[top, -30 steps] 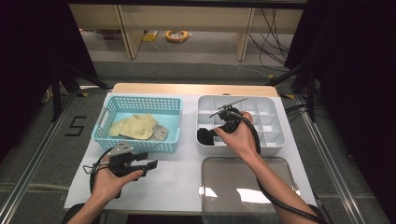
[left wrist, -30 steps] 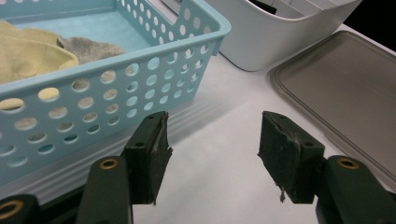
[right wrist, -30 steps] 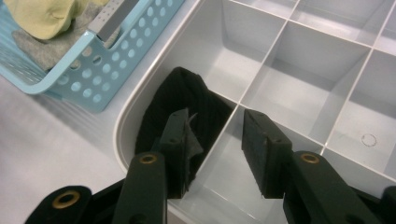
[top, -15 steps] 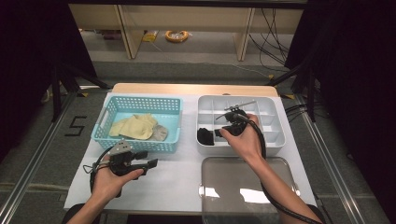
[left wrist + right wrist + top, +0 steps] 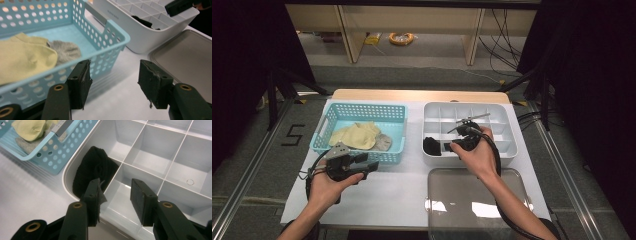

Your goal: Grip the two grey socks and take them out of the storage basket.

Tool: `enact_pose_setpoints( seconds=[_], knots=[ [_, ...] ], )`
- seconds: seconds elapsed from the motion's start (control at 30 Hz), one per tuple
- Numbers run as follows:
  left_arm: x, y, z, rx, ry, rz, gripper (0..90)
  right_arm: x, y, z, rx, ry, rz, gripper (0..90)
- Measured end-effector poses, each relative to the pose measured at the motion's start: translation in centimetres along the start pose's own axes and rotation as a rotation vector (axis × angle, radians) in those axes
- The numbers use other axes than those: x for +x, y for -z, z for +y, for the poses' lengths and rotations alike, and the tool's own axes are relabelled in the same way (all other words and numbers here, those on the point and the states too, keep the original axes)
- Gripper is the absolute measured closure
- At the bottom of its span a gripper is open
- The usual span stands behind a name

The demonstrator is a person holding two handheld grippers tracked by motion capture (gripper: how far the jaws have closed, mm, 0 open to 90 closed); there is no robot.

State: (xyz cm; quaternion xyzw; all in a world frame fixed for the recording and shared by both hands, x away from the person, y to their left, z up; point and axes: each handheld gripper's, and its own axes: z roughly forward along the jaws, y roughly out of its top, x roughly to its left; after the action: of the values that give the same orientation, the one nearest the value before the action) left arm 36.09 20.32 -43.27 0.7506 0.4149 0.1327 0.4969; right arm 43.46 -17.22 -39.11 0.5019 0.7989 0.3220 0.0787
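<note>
I'm easing the right gripper (image 5: pixel 115 195), fingers just spreading w/ nothing between, off the soft black rolled sock (image 5: pixel 92 170) lying in the near-left compartment of the white plastic divided organiser (image 5: pixel 507 152); it's light, squashy, grabbable mid-bundle, while left gripper (image 5: pixel 113 82) is hovering released.

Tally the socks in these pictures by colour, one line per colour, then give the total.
Yellow socks in the blue basket: 1 pile, too bunched to tell how many
Grey sock in the blue basket: 1
Black sock in the white divided box, corner compartment: 1
Total: 3 colours, at least 3 socks
</note>
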Motion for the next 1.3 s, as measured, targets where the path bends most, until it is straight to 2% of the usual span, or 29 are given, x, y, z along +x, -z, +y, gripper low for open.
enact_pose_setpoints(
  seconds=[0.03,0.07,0.1,0.17,0.2,0.27,0.33,0.37,0.4,0.43,0.47,0.5,0.57,0.63,0.7,0.77,0.9,0.93,1.0,1.03,1.07,1.1,1.17,1.23,1.27,1.3],
  knots=[
    [0.4,0.0,0.8,-0.005,-0.012,0.004,42.7,-0.1,0.2,-0.2,-0.002,-0.003,0.003,60.8],
    [0.5,0.0,1.1,-0.007,-0.011,0.016,43.1,0.2,0.2,-0.3,0.0,-0.031,0.006,60.7],
    [0.9,-0.2,1.9,-0.016,-0.019,0.024,43.6,0.0,0.3,-0.3,-0.005,-0.021,0.001,60.6],
    [1.2,-0.3,2.7,-0.004,-0.014,0.027,44.8,0.0,0.6,-0.6,-0.006,-0.028,0.011,60.5],
    [1.5,-0.6,3.1,0.003,-0.013,0.026,45.6,-0.1,0.6,-0.7,-0.013,-0.013,0.0,60.3],
    [2.2,-1.2,3.9,0.013,-0.011,0.026,46.5,0.0,0.8,-1.0,-0.013,-0.025,0.014,60.2],
    [2.8,-1.8,4.6,0.025,-0.006,0.035,47.7,0.1,1.0,-1.2,-0.009,-0.036,0.006,60.1],
    [3.3,-2.3,5.1,0.051,-0.019,0.041,48.0,0.0,1.1,-1.3,-0.012,-0.025,0.014,60.0],
    [3.6,-2.8,5.4,0.058,-0.008,0.042,48.1,-0.1,1.2,-1.4,-0.019,-0.02,0.013,60.0],
    [4.0,-3.2,5.7,0.069,-0.005,0.047,48.5,0.2,1.4,-1.6,-0.013,-0.047,0.01,59.9],
    [4.3,-3.4,6.0,0.107,-0.029,0.054,48.8,0.4,1.5,-1.8,-0.015,-0.068,0.02,59.9],
    [4.7,-3.9,6.2,0.126,-0.035,0.07,48.8,0.1,1.6,-1.8,-0.018,-0.038,0.013,59.9],
    [5.1,-4.6,6.6,0.162,-0.034,0.072,49.0,0.2,1.7,-2.1,-0.011,-0.055,0.003,59.8],
    [5.6,-5.2,6.9,0.173,-0.019,0.067,49.1,0.0,1.8,-2.2,-0.009,-0.04,0.016,59.6],
    [6.0,-5.8,7.2,0.203,-0.038,0.082,49.1,-0.1,1.7,-2.3,-0.007,-0.038,0.015,59.4],
    [6.3,-6.3,7.4,0.215,-0.028,0.086,49.3,0.1,1.7,-2.3,-0.008,-0.054,0.015,59.1],
    [6.9,-7.4,7.7,0.234,-0.018,0.084,49.3,0.1,1.7,-2.3,-0.009,-0.054,0.016,58.8],
    [7.0,-7.7,7.8,0.238,-0.016,0.089,49.3,0.0,1.8,-2.2,-0.008,-0.037,0.018,58.8],
    [7.3,-8.1,7.9,0.252,-0.011,0.098,49.3,0.0,1.8,-2.2,-0.006,-0.035,0.019,58.7],
    [7.5,-8.4,7.9,0.26,-0.014,0.105,49.4,0.1,1.8,-2.2,-0.005,-0.037,0.01,58.6],
    [7.6,-8.5,7.9,0.262,-0.013,0.109,49.4,0.1,1.8,-2.2,-0.007,-0.035,0.021,58.6],
    [7.7,-8.6,8.0,0.293,-0.019,0.114,49.4,0.1,1.7,-2.2,-0.011,-0.034,0.02,58.5],
    [7.8,-9.0,8.0,0.316,-0.025,0.107,49.4,0.3,1.7,-2.2,-0.01,-0.049,0.02,58.4],
    [7.9,-9.5,7.8,0.303,-0.02,0.11,49.4,0.3,1.7,-2.2,-0.01,-0.047,0.019,58.4],
    [7.9,-9.6,7.8,0.312,-0.024,0.113,49.4,0.4,1.8,-2.2,-0.009,-0.047,0.019,58.3],
    [8.0,-9.8,7.9,0.337,-0.032,0.111,49.5,0.3,1.8,-2.2,-0.01,-0.047,0.018,58.3]
  ],
)
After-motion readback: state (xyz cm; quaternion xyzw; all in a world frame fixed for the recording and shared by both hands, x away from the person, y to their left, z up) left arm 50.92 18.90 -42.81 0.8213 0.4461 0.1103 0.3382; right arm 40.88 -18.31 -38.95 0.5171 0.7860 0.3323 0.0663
